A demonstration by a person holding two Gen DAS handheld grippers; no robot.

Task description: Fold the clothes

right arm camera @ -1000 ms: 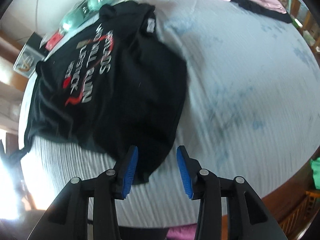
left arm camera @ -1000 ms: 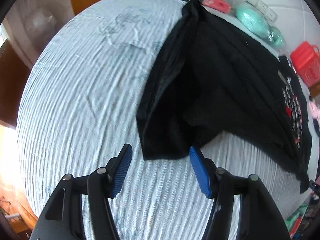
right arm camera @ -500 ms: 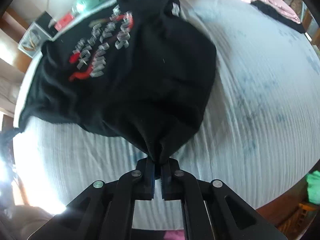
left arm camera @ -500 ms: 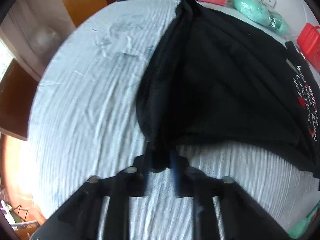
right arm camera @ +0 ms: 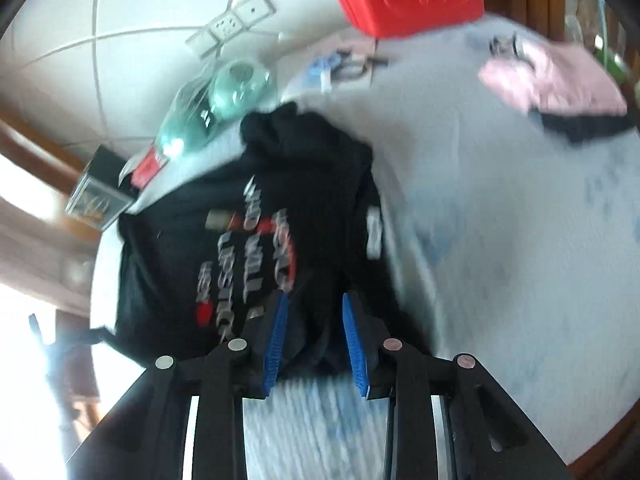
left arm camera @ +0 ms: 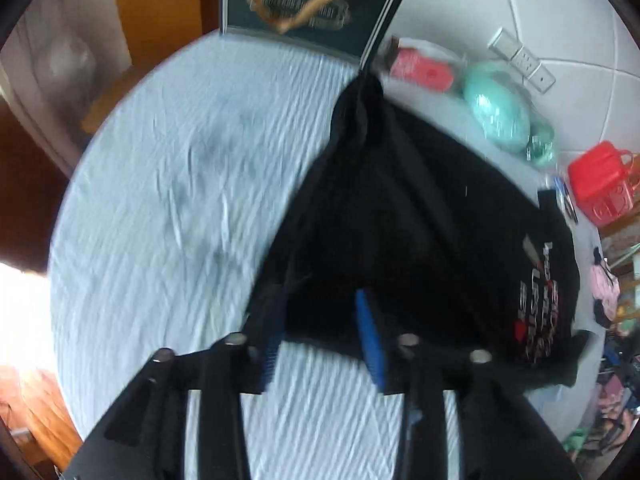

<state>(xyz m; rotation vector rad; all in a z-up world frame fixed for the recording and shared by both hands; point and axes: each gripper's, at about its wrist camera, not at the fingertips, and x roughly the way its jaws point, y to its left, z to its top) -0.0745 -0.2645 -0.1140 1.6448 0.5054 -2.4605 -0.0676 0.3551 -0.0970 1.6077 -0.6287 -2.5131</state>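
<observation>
A black T-shirt (left arm camera: 400, 216) with red and white lettering lies folded over on the pale blue bedsheet (left arm camera: 168, 184). It also shows in the right wrist view (right arm camera: 280, 224). My left gripper (left arm camera: 320, 340) is open, with the shirt's near edge lying between its blue pads. My right gripper (right arm camera: 314, 344) is open too, and the shirt's near folded edge lies between its blue pads (right arm camera: 354, 344). Both views are blurred.
Along the headboard lie a framed dark picture (left arm camera: 312, 8), a red packet (left arm camera: 424, 72), a mint bundle (left arm camera: 500, 116) and a red box (left arm camera: 604, 184). A pink garment (right arm camera: 560, 80) and a dark one (right arm camera: 580, 128) lie at the far right.
Both grippers were shut on the shirt's near corners half a second ago. They carried the cloth forward over the shirt and have now opened, letting it go.
</observation>
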